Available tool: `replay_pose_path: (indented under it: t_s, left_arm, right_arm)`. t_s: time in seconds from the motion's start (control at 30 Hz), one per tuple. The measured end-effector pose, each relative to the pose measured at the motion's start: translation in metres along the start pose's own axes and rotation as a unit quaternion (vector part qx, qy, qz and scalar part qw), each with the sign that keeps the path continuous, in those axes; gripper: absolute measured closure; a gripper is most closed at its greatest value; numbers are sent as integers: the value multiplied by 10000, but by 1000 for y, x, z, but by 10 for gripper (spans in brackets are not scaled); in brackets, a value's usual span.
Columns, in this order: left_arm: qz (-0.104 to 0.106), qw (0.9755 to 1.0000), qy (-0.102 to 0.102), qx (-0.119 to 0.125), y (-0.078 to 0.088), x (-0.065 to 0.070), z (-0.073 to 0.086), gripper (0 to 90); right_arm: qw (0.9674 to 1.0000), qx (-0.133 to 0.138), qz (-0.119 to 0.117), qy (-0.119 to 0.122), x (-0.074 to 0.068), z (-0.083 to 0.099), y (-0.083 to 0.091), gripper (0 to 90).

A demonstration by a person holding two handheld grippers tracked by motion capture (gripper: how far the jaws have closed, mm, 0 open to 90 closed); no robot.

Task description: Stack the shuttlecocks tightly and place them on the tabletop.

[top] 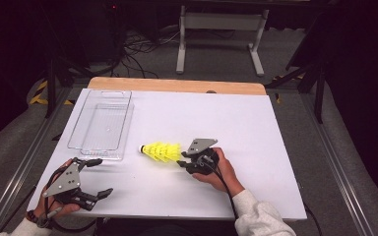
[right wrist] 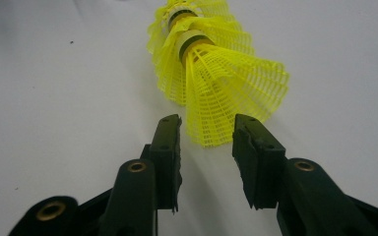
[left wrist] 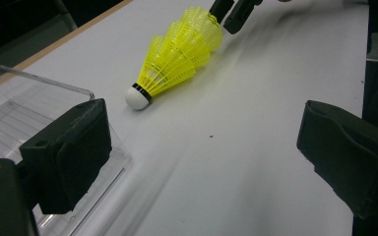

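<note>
white table – nested yellow mesh shuttlecocks, white cork; right hand-held gripper parted, left hand-held gripper spread.

Dark room, grey floor, white table

A white board covers the wooden table. Dark cables lie on the grey floor beyond, beside a white stand.

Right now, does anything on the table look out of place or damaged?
Nothing looks damaged. The yellow shuttlecocks, nested in a stack, lie on their side on the table beside the clear tray, not in it. The right gripper is open at their skirt end.
</note>
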State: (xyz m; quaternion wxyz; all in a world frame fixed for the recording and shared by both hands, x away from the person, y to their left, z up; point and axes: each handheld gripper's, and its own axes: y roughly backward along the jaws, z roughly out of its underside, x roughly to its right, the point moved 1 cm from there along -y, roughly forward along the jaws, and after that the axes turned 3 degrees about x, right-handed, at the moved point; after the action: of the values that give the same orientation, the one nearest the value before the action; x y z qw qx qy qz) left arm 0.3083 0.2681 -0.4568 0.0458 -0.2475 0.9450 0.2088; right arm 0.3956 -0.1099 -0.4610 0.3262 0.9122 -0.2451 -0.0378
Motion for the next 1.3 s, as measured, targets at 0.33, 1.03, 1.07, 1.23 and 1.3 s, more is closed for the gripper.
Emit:
replay_pose_path:
  t_s: [0.33, 1.03, 1.07, 1.23, 1.3]
  left_arm:
    - [6, 10000, 11, -31, -1, -1, 1, 72]
    - [26, 10000, -34, -42, -1, 0, 0, 73]
    - [28, 10000, -36, -36, -1, 0, 0, 73]
    - [33, 10000, -42, -40, -1, 0, 0, 73]
    - [35, 10000, -39, -31, -1, 0, 0, 73]
  right_arm:
    - [9999, -121, 9, 95, -8, -2, -13, 895]
    - [9996, 130, 9, 259, -18, -11, -23, 900]
    - [9996, 118, 12, 248, -18, -10, -23, 899]
    - [9998, 93, -74, 184, -15, -8, -25, 765]
    - [9998, 63, -39, 159, -15, -7, -26, 712]
